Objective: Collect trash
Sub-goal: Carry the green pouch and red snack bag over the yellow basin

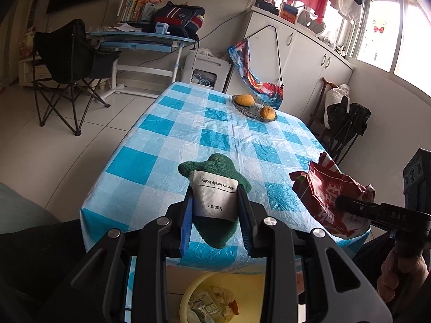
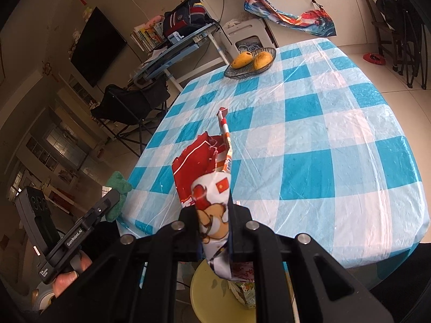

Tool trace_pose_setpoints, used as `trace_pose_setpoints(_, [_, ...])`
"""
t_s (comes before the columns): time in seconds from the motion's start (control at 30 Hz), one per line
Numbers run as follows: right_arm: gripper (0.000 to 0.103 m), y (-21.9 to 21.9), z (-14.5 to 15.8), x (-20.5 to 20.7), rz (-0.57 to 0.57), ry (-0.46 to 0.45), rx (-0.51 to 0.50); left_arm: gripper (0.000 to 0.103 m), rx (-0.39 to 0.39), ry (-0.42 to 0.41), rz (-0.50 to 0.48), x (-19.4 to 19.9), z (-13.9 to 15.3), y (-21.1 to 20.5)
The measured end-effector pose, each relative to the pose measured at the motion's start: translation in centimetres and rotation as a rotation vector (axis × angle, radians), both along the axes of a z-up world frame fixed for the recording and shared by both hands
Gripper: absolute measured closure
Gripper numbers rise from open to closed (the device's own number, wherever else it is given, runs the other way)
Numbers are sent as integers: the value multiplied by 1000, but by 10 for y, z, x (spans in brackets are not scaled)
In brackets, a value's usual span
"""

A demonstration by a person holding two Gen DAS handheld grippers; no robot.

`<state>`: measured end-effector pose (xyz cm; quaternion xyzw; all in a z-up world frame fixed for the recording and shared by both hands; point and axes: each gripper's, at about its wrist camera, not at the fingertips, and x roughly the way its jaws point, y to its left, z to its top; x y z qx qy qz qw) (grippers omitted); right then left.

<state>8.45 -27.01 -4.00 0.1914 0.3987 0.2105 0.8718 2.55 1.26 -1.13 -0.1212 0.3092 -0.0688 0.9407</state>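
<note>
My left gripper (image 1: 215, 204) is shut on a green knitted cloth (image 1: 215, 165) with a white label, held above the near edge of the blue-and-white checked table (image 1: 188, 123). My right gripper (image 2: 214, 228) is shut on a red and white snack wrapper (image 2: 199, 167), which sticks up between its fingers over the table's near edge. In the left wrist view that wrapper (image 1: 334, 196) and the right gripper (image 1: 358, 207) show at the right. The green cloth (image 2: 117, 188) and the left gripper (image 2: 107, 202) appear at the left of the right wrist view. A yellow bin (image 1: 242, 282) with trash in it stands on the floor below both grippers.
A glass dish (image 1: 253, 107) with two mangoes (image 1: 243, 99) sits at the table's far end. Beyond it stand a blue desk (image 1: 140, 40), a black folding chair (image 1: 67, 62) and white cabinets (image 1: 304, 53). A hand (image 1: 396, 277) grips the right tool's handle.
</note>
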Motion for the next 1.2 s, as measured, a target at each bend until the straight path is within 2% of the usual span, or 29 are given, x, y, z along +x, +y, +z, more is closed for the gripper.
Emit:
trace_pose_setpoints(0.8, [89, 8, 1, -20, -1, -12, -8, 74, -15, -18, -17, -11, 4, 0])
trace_pose_setpoints(1.2, [89, 12, 9, -35, 12, -43, -7, 74, 14, -21, -33, -24, 6, -6])
